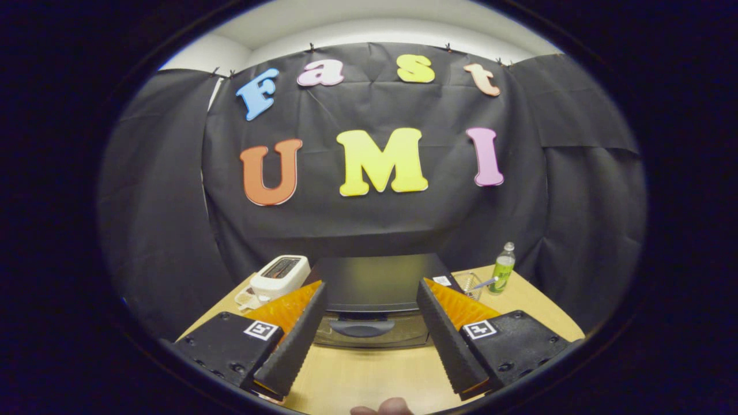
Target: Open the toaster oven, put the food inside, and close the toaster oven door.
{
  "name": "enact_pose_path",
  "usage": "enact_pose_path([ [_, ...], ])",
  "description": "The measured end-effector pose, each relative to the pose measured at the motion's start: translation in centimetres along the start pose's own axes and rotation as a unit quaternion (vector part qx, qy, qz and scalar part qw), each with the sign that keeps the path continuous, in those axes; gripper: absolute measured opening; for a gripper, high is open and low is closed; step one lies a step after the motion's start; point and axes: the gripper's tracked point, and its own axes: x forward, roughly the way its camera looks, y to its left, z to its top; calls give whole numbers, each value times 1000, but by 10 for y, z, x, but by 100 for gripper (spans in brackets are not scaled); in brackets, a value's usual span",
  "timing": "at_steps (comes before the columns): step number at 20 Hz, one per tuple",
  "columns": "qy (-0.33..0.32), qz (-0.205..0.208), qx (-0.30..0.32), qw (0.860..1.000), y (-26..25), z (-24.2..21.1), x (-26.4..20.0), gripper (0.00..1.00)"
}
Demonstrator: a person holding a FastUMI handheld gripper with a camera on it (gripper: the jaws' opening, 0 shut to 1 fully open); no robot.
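Black cloth drapes the booth behind a pale wooden table [375, 374], where a dark toaster oven [375, 285] sits shut at twelve o'clock from the gripper [372, 308]. Its fingers stand wide apart and hold nothing, framing the oven's front, with the curved door handle [362, 328] just ahead and between them. A white pop-up toaster [281, 275] stands at ten o'clock beside the oven, with a small flat item at its foot that may be the food, though it is too small to tell. At two o'clock a clear bottle of green liquid [503, 268] stands near a glass [470, 283] holding what looks like a pen. A fingertip [383, 408] of the person edges in at six o'clock.

The task appears to be at its start, the door yet to be pulled down. The handle is low and shallow, so a grip taken too high could slide off the oven's smooth top edge. A hard tug might drag the whole oven forward across the slick tabletop, and a wide swing toward two o'clock could topple the bottle.
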Motion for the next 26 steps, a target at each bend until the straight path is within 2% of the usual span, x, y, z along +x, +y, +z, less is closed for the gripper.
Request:
enact_pose_path([
  [5,40,1,1,999,3,-43,67,100],
  [10,78,-1,-17,997,3,-86,96,100],
  [11,61,-4,-27,998,5,-78,92,100],
  [13,74,-14,-53,996,2,-93,97,100],
  [15,69,-10,-27,997,-2,-102,97,100],
  [20,89,3,-26,996,2,-111,83,100],
  [26,132,-3,-44,990,0,-161,23,100],
])
